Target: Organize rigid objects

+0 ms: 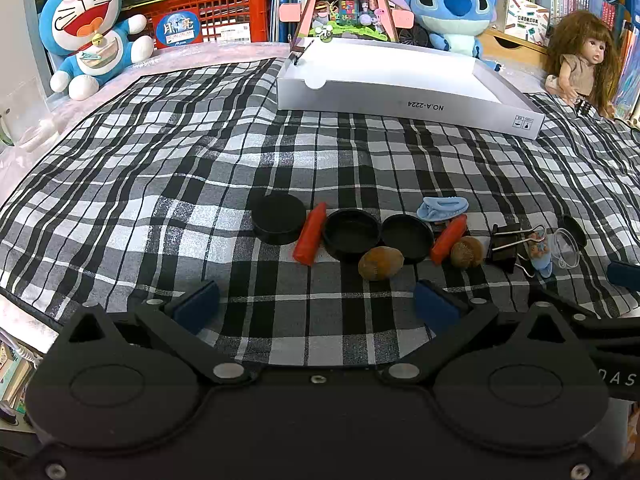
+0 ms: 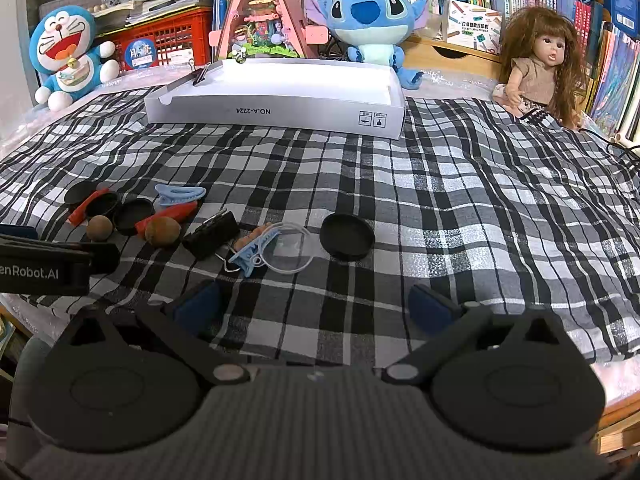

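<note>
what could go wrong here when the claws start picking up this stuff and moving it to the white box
1. The walnuts are round and may roll out of a pinch.
2. The clear lid touches the blue clip; grabbing one may drag the other.
3. The black caps crowd the orange pieces, leaving little room for the left claw.

A black-and-white plaid cloth covers the surface. Just ahead of the left jaws small things lie in a row: three black round lids, two orange sticks, two brown nuts and a blue hair clip. Ahead and left of the right jaws lie a black binder clip, a blue clothespin touching a clear round lid, and another black lid. Far beyond both jaws rests a white shallow box.
</note>
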{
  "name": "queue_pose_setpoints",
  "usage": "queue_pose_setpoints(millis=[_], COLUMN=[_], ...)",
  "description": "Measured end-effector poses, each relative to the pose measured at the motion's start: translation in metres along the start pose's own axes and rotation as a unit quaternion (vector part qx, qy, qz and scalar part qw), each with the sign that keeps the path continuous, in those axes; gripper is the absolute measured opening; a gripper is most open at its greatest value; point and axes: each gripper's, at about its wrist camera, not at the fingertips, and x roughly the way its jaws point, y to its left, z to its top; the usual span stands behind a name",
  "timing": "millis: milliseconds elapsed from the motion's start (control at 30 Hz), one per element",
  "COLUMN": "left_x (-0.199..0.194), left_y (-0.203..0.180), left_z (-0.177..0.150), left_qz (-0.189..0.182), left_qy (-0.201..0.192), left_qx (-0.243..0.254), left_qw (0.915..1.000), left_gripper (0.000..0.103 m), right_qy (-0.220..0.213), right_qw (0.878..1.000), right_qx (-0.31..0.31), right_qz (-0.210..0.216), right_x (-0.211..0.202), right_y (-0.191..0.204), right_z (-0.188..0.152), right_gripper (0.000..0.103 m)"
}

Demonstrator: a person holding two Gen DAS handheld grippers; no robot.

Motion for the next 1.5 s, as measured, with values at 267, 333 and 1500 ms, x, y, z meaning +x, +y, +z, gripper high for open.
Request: queue_pose_setpoints(millis=[267,333,1500], left_x=[-0.0002,-0.0003,-0.0043], left_y=[-0.0002,0.0003,0.0009], left_z=[0.0001,0.0008,0.0038], left_qz=[0.0,0.0,-0.004], left_qy=[0.0,0.001,-0.004], left_qx=[0.0,0.0,0.002], left_qw=[1.0,1.0,1.0], left_gripper=[0.103,0.103,0.103], right_qy=[0.0,0.0,-0.016], right_qw=[1.0,1.0,1.0], right_qx=[0.0,0.0,0.005], right_qz=[0.0,0.0,-0.001], right_x=[-0.0003,-0.0003,-0.0036], right_y=[0.0,0.0001,-0.002], right_z=[0.0002,0.0001,-0.0029], right_gripper=[0.103,0.103,0.103])
